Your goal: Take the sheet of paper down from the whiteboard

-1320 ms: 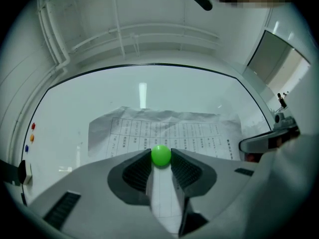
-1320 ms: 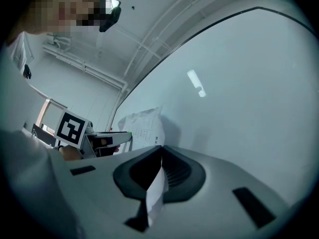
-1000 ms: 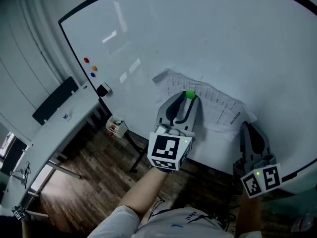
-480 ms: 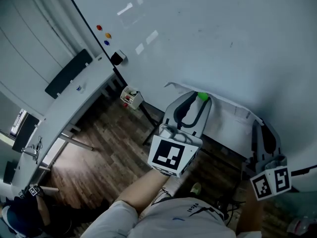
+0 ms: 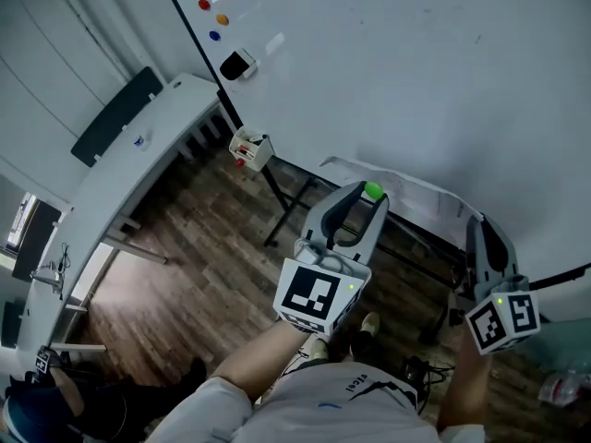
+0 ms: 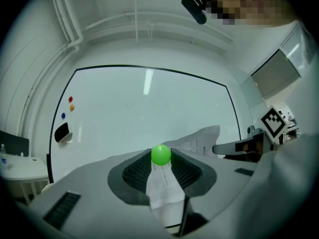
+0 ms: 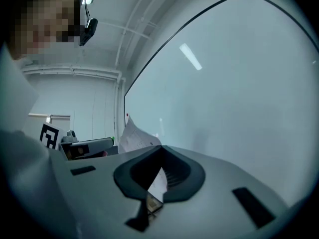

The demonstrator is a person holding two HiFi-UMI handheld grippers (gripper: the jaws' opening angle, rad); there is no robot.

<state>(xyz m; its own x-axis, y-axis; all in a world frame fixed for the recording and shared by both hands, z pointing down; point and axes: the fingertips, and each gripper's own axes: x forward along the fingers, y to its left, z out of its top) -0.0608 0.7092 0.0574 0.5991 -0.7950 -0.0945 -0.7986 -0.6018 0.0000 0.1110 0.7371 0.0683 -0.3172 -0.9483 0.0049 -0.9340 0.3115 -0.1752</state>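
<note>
Head view: paper (image 5: 411, 187) is off the whiteboard (image 5: 416, 63) and spans the two grippers, in front of the board's lower edge. Left gripper (image 5: 367, 199) is clamped on the paper's left part. A green magnet (image 5: 373, 190) sits at the jaw tips, with a strip of paper running back between the pads. The jaws stand fairly wide around the magnet, though it's hard to tell whether it is pinched or just stuck to the sheet. Right gripper (image 5: 482, 233) is closed nearly flat on the paper's right edge, and the sheet sticks up past its tips. Eraser (image 5: 238, 64) and three small coloured magnets (image 5: 214, 19) are on the board's far left, well apart from the paper.
</note>
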